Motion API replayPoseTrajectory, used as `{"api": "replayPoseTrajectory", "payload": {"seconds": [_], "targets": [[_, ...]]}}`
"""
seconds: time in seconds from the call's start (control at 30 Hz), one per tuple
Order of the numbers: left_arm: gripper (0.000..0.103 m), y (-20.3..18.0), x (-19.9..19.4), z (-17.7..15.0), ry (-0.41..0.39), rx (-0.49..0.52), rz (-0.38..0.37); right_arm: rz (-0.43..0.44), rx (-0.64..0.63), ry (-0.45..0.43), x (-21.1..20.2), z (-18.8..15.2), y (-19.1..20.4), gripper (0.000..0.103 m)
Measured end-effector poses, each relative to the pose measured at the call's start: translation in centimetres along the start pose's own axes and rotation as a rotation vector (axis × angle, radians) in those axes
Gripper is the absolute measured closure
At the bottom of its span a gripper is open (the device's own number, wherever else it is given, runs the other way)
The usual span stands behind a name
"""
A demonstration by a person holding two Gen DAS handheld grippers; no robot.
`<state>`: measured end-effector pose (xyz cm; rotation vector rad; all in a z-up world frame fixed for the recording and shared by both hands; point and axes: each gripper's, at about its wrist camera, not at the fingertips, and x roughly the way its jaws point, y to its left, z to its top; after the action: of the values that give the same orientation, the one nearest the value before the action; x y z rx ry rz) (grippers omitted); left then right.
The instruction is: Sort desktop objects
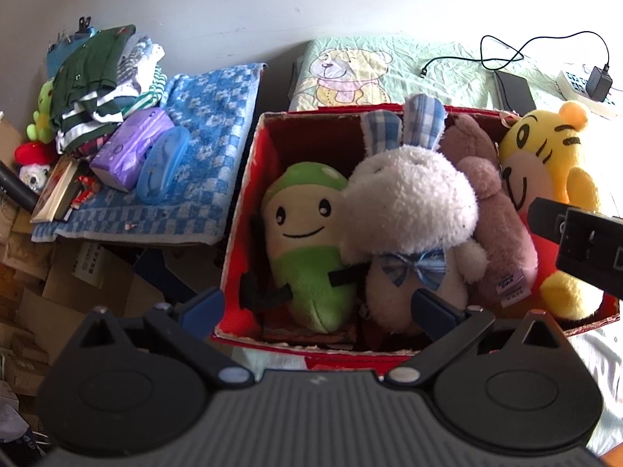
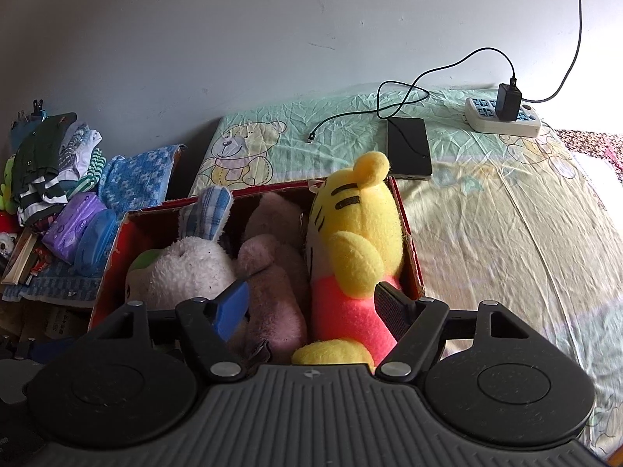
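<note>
Red box (image 2: 409,233) near the bed's left edge is stuffed. Right gripper (image 2: 311,307) jaws wide around the yellow tiger (image 2: 358,241), not pinching; left gripper (image 1: 319,305) open, empty. Sloppy grab could drag neighbours out.

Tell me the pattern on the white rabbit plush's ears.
Blue-and-white plaid on the rabbit plush's ears, clearest in the left wrist view.

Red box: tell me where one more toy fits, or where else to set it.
The red box has a gap only left of the green plush; the rest is packed. The bedsheet right of the box, below the phone, lies bare. The blue towel is partly cluttered.
</note>
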<state>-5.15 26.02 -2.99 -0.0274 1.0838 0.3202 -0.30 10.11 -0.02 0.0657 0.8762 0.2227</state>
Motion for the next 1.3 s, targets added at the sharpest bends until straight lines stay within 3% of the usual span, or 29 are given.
{"api": "replayPoseTrajectory", "payload": {"seconds": [0.9, 1.3], "targets": [[0.001, 0.7, 0.3, 0.0, 0.003, -0.014, 0.002, -0.062, -0.009, -0.04, -0.3, -0.7, 0.2, 0.029], [0.001, 0.4, 1.0, 0.6, 0.034, -0.022, -0.012, -0.09, -0.017, -0.011, 0.7, -0.3, 0.2, 0.028]]}}
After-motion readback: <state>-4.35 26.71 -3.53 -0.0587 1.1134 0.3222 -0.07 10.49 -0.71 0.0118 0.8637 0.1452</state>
